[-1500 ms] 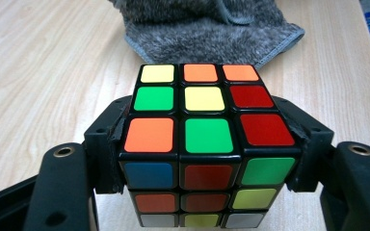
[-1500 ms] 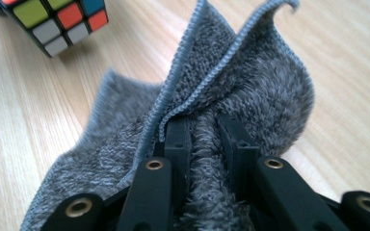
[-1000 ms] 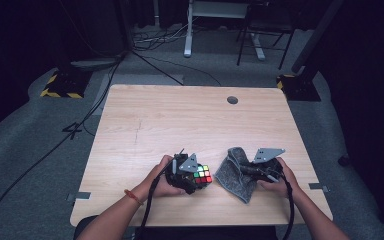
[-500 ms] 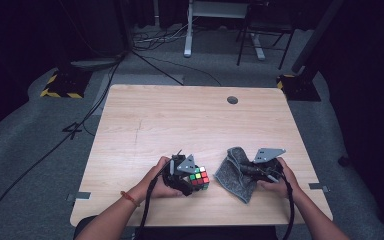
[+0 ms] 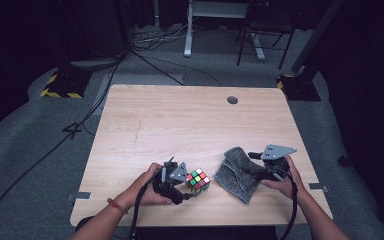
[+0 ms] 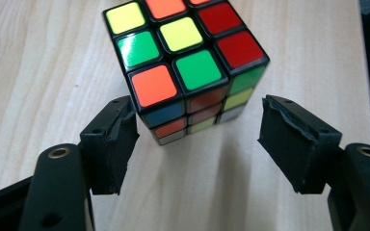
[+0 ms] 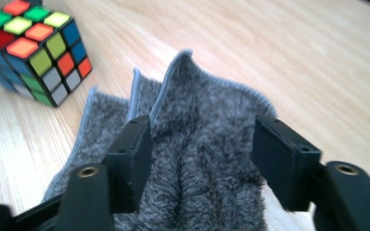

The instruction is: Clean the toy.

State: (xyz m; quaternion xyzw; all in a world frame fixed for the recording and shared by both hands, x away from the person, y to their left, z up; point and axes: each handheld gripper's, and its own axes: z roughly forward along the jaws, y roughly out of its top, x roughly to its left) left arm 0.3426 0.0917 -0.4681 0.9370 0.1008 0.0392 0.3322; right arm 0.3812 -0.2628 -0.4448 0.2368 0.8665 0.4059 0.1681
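A scrambled Rubik's cube (image 5: 198,180) sits on the wooden table (image 5: 190,125) near its front edge. My left gripper (image 5: 185,189) is just left of the cube. In the left gripper view its jaws stand open (image 6: 197,139), with the cube's (image 6: 183,62) near lower corner just ahead of the gap and not touched. A crumpled grey fleece cloth (image 5: 237,172) lies right of the cube. My right gripper (image 5: 247,167) is over the cloth, open, its jaws (image 7: 202,154) straddling a raised fold of the cloth (image 7: 197,115). The cube (image 7: 33,48) shows at upper left in that view.
A round cable hole (image 5: 232,100) sits near the table's far edge. Beyond the table, cables, yellow-black stand bases (image 5: 60,85) and furniture legs stand on the grey floor.
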